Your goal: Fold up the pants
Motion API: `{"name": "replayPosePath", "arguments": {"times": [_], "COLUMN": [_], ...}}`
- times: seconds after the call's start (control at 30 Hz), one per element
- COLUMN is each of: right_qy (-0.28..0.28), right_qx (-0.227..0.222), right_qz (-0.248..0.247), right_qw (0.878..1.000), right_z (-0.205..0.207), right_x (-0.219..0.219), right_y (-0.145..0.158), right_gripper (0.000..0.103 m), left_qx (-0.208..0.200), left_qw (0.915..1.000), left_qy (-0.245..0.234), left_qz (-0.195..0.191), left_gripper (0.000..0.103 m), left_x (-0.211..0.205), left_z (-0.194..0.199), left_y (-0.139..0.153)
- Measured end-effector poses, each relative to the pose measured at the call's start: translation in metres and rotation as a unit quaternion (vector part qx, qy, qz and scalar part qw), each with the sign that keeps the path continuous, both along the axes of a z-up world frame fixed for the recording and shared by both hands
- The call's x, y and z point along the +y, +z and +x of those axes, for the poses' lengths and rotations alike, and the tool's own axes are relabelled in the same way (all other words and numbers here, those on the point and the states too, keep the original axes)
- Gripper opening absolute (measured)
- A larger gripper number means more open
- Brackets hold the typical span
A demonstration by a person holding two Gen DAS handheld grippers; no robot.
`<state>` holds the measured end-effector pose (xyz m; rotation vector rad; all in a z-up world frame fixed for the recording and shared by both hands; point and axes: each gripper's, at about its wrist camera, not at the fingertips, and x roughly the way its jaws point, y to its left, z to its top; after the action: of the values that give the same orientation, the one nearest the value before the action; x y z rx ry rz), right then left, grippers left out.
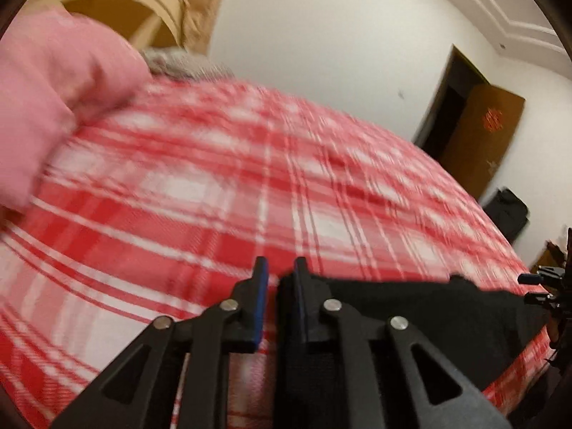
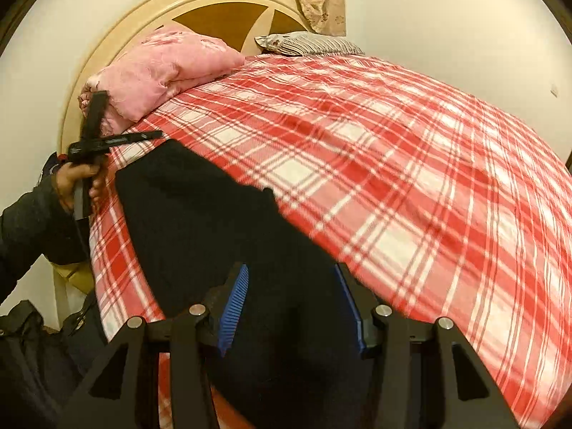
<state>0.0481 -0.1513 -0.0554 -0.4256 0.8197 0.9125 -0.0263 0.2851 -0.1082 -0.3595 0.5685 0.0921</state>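
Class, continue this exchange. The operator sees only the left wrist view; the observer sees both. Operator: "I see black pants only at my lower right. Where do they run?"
Observer: The pants lie as one long dark strip along the bed edge, reaching toward the pink pillow.
Operator: Where is the right gripper?
Observer: The right gripper is over the strip's other end, jaws apart, black cloth filling the gap. I cannot confirm a grip.
Operator: And my gripper, seen from there?
Observer: A hand holds the left gripper at the strip's pillow end.
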Motion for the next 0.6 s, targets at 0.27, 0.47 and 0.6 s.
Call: {"name": "replayPosePath", "arguments": {"times": [0.27, 0.47, 0.6], "right_qy": [0.003, -0.041, -0.075], "right_qx": [0.059, 0.169, 0.257], "right_qz": [0.041, 0.076, 0.101], "right_qw": [0.997, 0.982, 0.958], "right_z": [0.043, 0.076, 0.091], "right_x": [0.046, 0.082, 0.09], "right_y": [-0.008, -0.043, -0.073], "right_gripper": [0.051, 0.05, 0.017], "left_qx": [-0.053, -0.018, 0.037], "left_qw": [0.9985, 0.9974, 0.9948], "left_qy": [0.008, -0.064, -0.069], "left_qz": [0.01, 0.029, 0.066], "left_gripper": [0.068, 0.068, 0.068], "left_x": [-0.031, -0.084, -0.098], "left_z": [-0.024, -0.012, -0.007], "left_y": [0.023, 0.0, -0.027]}}
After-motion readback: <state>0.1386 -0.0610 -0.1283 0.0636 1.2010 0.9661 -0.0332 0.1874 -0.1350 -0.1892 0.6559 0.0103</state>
